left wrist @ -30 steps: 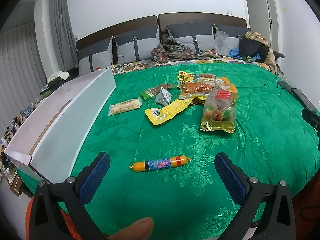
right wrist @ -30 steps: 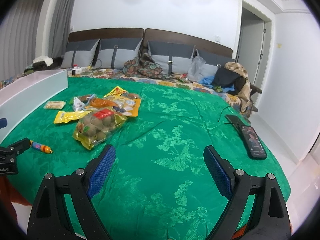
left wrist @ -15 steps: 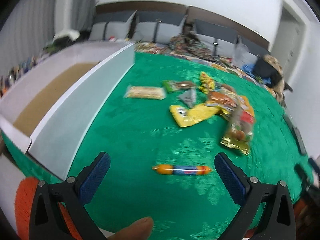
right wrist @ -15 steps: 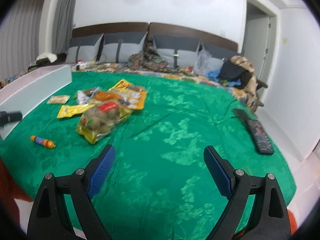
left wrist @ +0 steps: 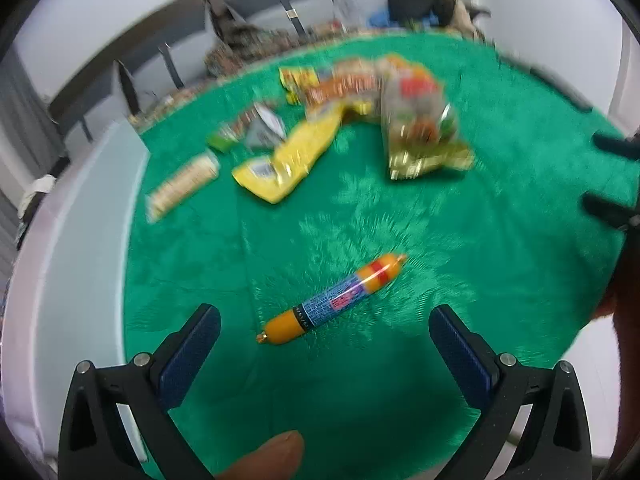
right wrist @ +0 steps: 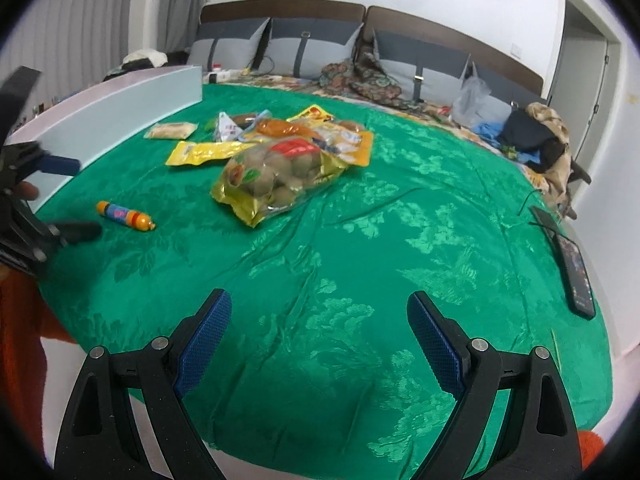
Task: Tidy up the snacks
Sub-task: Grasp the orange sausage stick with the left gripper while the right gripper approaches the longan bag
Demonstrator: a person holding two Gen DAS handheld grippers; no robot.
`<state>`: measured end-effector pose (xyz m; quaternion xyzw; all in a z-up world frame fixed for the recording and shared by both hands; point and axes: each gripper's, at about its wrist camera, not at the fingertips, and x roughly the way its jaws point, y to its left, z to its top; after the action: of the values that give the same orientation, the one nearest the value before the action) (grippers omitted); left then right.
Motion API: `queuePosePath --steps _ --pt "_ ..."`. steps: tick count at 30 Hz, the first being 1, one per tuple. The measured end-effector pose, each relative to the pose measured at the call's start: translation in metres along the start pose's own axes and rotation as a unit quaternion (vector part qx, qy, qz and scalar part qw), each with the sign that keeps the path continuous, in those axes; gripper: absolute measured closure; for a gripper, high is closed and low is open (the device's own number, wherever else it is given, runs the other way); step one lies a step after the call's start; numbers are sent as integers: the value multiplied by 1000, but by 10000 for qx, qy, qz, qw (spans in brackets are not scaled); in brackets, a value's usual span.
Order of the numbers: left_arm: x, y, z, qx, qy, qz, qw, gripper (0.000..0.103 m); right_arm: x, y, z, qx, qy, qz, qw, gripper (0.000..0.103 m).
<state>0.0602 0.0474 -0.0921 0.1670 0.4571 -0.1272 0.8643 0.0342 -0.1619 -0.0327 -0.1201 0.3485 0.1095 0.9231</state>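
- Step in hand, as judged: reaching for the first snack, the sausage (left wrist: 331, 300), with the left tongs (left wrist: 324, 334).
- Left tongs released, fingers wide apart, nothing between them; sausage lying on the green bedspread (left wrist: 460, 240) just ahead of the tips, roughly centred in the gap but set diagonally to it.
- Right tongs (right wrist: 319, 330) also released and empty, hovering over bare bedspread, well apart from every snack.
- Other snacks found farther ahead of the left tongs: yellow packet (left wrist: 292, 160), bag of round fruit (left wrist: 420, 128), cracker pack (left wrist: 184, 182), all apart from the sausage.
- White box (left wrist: 76, 260) located to the left of the left tongs, long side running along the bedspread edge; probably the place for the snacks, though not certain.
- Next move, as a judgement: lowering the left tongs, turning them so the fingers cross the sausage body, then closing gently, because a smooth round casing may slip or roll on the soft cloth.
- Left view only: sausage close and fairly sharp, far snacks blurred by motion, a fingertip at the bottom edge.
- Right view only: left tongs seen from the side at the far left, just beside the sausage; snack pile sharp; pillows (right wrist: 312, 50) and a phone (right wrist: 576, 276) far to the right.
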Motion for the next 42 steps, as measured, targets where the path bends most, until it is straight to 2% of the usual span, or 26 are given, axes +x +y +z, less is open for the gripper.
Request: queuePosePath --steps 2,4,5,7,10,13,16,18,20,21,22,23,24,25,29,31,33,34,35,36,37,38,42 --pt "20 7 4 -91 365 -89 9993 0 1 -3 0 69 35 20 10000 11" --pt "27 17 9 -346 463 -301 9979 0 1 -6 0 138 42 32 9999 11" --pt "33 22 13 -502 585 -275 9966 0 1 -8 0 184 44 39 9998 11" --pt "41 33 21 -892 684 -237 9934 0 2 -11 0 263 58 59 9996 11" --pt "53 48 26 -1634 750 -223 9835 0 5 -16 1 432 98 127 9989 11" --pt "53 50 26 -1652 723 -131 9835 0 5 -23 1 615 104 162 9979 11" --pt "51 48 26 -1526 980 -162 9833 0 3 -31 -1 789 89 209 9966 11" --pt "49 43 30 -1309 1046 -219 9856 5 5 -38 -1 978 133 249 9948 11" --pt "44 37 34 -1062 1011 -392 9884 26 10 -45 -2 1259 214 323 9913 11" --pt "41 34 37 -967 1053 -535 9883 32 11 -48 -3 1374 252 361 9895 11" --pt "41 33 39 -930 1067 -622 9880 46 13 -51 -4 1487 289 382 9877 11" --pt "38 31 40 -839 1067 -640 9887 68 14 -54 -5 1585 325 388 9861 11" --pt "35 29 41 -764 1102 -674 9887 80 14 -57 -6 1635 339 381 9852 11" --pt "33 29 40 -749 1149 -737 9878 87 14 -59 -7 1679 345 368 9845 11" --pt "25 23 29 -913 1151 -725 9865 88 11 -71 -12 1927 354 300 9802 11" --pt "21 19 21 -986 1081 -600 9874 86 12 -74 -13 2044 392 291 9777 11" --pt "15 13 13 -962 960 -388 9900 77 15 -77 -14 2140 464 299 9753 11" --pt "13 11 12 -921 941 -252 9910 66 16 -77 -14 2155 495 308 9748 11" --pt "12 12 11 -873 910 -111 9920 63 18 -76 -15 2143 527 322 9748 11" --pt "10 11 9 -862 862 -101 9925 63 19 -75 -15 2126 546 344 9750 11" --pt "9 12 8 -906 831 -154 9923 78 19 -74 -15 2106 558 366 9753 11" --pt "7 13 5 -1042 797 -316 9909 88 19 -73 -14 2088 572 414 9754 11" --pt "2 19 -6 -1455 605 -318 9870 88 23 -73 4 2216 794 771 9688 11"
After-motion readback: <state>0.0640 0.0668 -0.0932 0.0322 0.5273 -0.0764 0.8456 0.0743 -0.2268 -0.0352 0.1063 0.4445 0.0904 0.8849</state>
